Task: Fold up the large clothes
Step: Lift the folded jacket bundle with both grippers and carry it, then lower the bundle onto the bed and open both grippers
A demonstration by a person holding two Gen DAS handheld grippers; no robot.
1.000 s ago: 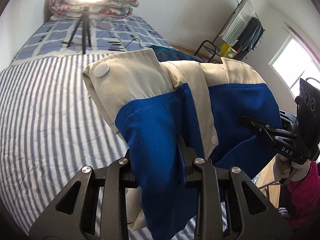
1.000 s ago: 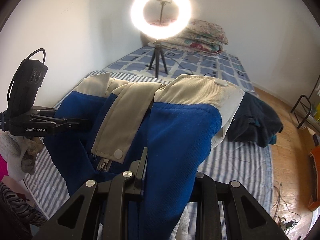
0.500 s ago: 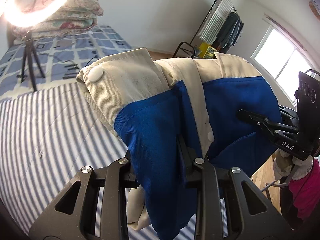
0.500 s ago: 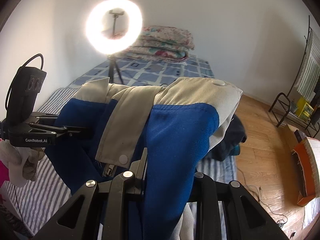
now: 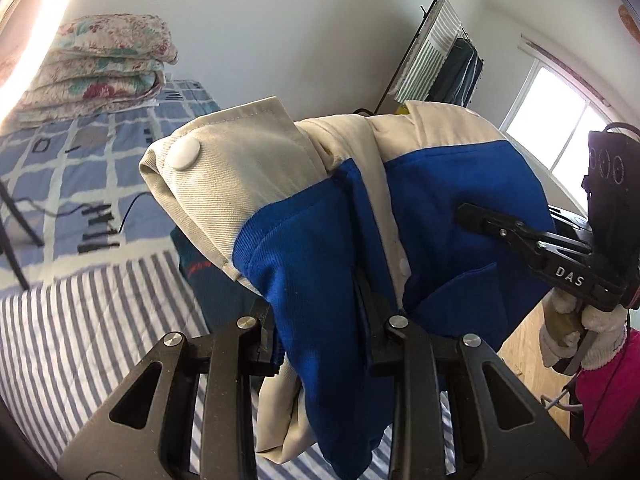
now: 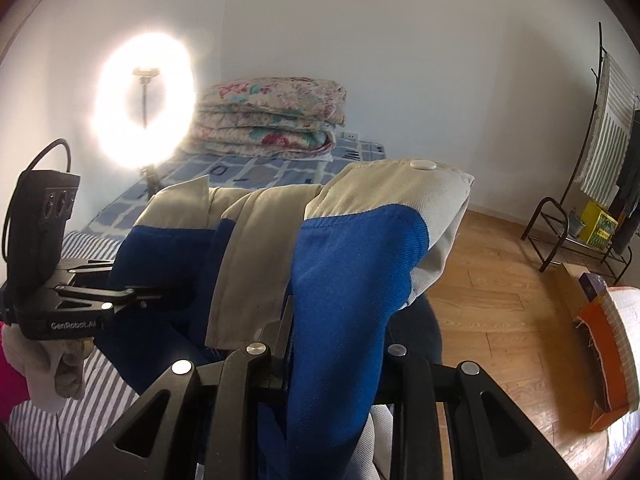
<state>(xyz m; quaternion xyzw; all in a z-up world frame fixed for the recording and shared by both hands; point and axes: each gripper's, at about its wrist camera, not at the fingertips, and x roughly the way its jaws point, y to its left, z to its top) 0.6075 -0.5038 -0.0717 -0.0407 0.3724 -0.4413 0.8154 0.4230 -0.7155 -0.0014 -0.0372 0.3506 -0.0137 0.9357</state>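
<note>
Here the jacket (image 5: 400,220) hangs lifted above the bed (image 5: 80,340) — left gripper (image 5: 320,316) and right gripper (image 6: 336,340) each clamped on it, side by side.

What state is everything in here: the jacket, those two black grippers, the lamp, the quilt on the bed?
Blue and cream jacket: bunched, held up off the bed.
Left gripper: shut on the jacket.
Right gripper: shut on the jacket.
Ring light: switched on.
Floral quilt: folded, stacked.

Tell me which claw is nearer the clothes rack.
Right. The right claw, shut on the blue and cream jacket, is on the side toward the clothes rack; the left claw grips the jacket's far side.
</note>
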